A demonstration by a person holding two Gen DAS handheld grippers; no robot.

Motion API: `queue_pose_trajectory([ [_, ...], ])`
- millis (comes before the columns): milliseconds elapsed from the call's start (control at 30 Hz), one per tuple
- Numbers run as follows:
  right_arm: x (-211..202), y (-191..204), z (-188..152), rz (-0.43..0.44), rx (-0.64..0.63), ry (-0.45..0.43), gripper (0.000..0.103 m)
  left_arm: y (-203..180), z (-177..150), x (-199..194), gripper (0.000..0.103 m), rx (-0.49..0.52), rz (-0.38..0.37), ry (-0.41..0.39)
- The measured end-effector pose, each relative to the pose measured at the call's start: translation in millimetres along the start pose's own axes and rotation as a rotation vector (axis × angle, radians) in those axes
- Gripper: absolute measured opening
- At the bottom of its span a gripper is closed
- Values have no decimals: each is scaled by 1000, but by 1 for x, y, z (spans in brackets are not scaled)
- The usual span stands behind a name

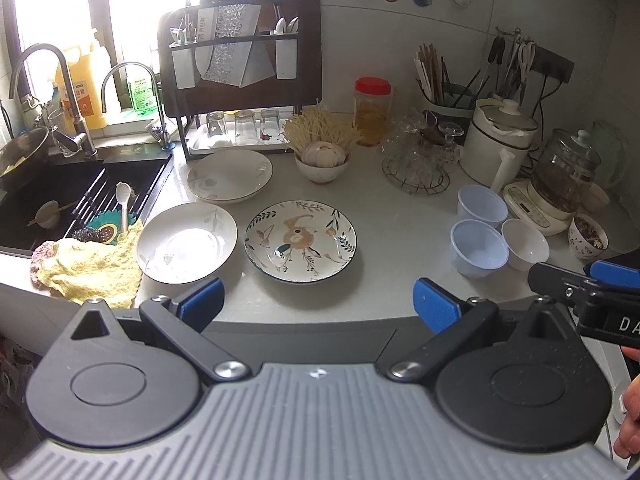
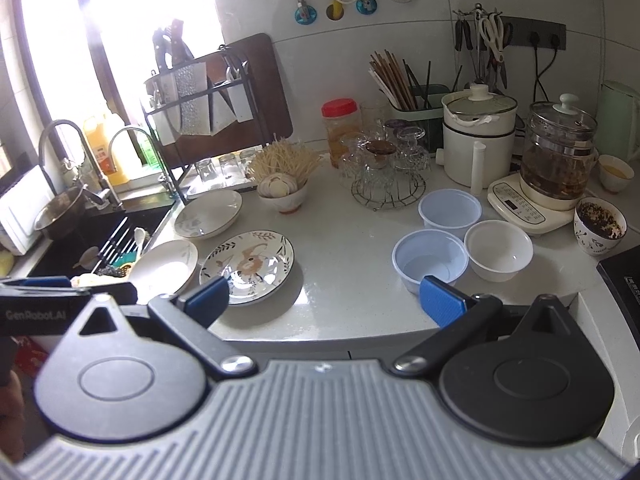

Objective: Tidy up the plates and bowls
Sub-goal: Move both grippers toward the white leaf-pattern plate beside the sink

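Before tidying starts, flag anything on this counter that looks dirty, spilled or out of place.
One oddity: the small patterned cup at the counter's right end holds dark crumbly residue, unlike the three clean white bowls nearby. The plates lie flat and apart. No spills show.

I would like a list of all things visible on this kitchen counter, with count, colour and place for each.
patterned plate: 1, white with leaves, counter centre
white plates: 2, white, beside the sink
plastic bowls: 2, translucent bluish, counter right
white bowl: 1, next to them
garlic bowl: 1, white, behind the plates
red-lidded jar: 1, amber, by the wall
yellow cloth: 1, sink edge
glass kettle: 1, clear, far right
left gripper: blue pads, open, empty
right gripper: blue pads, open, empty
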State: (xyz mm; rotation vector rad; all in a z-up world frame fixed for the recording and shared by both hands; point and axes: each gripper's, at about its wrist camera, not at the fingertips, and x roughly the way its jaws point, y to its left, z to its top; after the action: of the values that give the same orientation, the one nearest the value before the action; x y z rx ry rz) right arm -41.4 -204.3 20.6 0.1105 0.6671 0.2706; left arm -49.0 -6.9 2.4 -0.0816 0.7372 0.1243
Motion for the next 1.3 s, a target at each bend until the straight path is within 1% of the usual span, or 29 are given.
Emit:
queue_pose_trajectory([
  [133,-2,1,2,18,-12,-9,103,-2,-4,-2,102,-12,18,2],
  [233,-1,1,1,9,-10,-20,103,-1,-4,1,102,-31,21,-3],
  [333,4,2,-1,-6,10,-17,103,4,-1,6,102,-38,-13,-8],
  [467,13,16,-1,-33,31,-37,103,19,6,24,102,3,-59,1],
  [567,26,31,2,-57,68,-43,103,39,16,42,102,22,-92,24],
  [633,34,41,5,-66,98,-48,103,56,24,51,102,33,-118,19],
  [800,62,73,10,-100,127,-41,103,95,44,86,102,63,-146,43],
  [1033,105,120,5,-118,190,-30,103,151,68,135,102,105,-210,69],
  [1167,132,140,1,-118,255,1,103,186,80,159,102,136,-224,82],
  [1233,146,153,0,-114,279,20,103,203,86,171,102,140,-225,95],
  [1300,159,164,-2,-112,292,45,103,222,90,185,102,146,-242,118],
])
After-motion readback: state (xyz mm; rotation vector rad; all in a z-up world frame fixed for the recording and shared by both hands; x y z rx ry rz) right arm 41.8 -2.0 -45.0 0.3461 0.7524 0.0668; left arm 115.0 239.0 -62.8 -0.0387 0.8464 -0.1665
